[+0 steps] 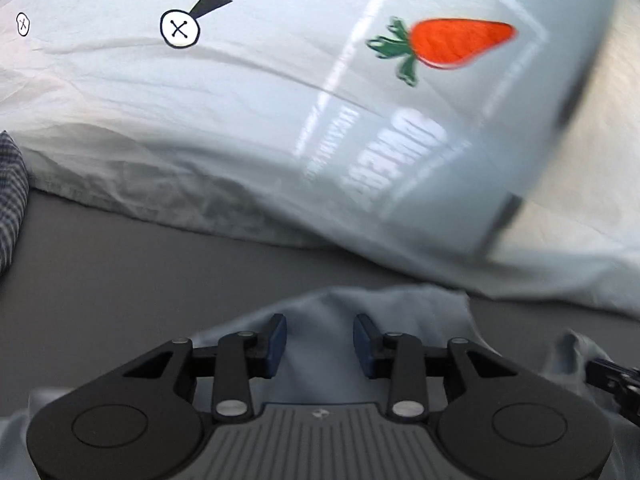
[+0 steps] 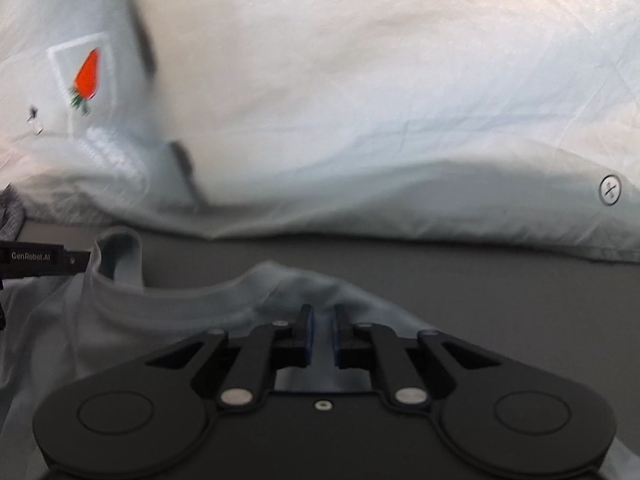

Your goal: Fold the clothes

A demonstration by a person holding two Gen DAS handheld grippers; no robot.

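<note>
We hold a gripper in each hand over a grey tabletop [image 1: 100,280] — both tipped down toward a pale blue T-shirt [image 2: 168,312] lying bunched right under the fingers. In the right wrist view its ribbed collar runs from the left edge across to just ahead of the fingers, so the neck end faces forward, away from us; the garment's long axis we cannot tell, since most of it is hidden beneath the grippers.

The left gripper [image 1: 320,338] has its fingers parted to a moderate gap, with blue cloth showing between the pads and neither pad pressing on it. The right gripper [image 2: 322,330] has its fingers drawn nearly together, a narrow slot left between the blue pads, and a ridge of the shirt's shoulder rising into that slot; whether the pads pinch it we cannot tell.

Beyond the fingers, well apart from the shirt, a large pale sheet [image 2: 360,100] lies across the far side, printed with an orange carrot [image 1: 460,42] and button marks. A checked cloth [image 1: 12,184] sits at the far left.
</note>
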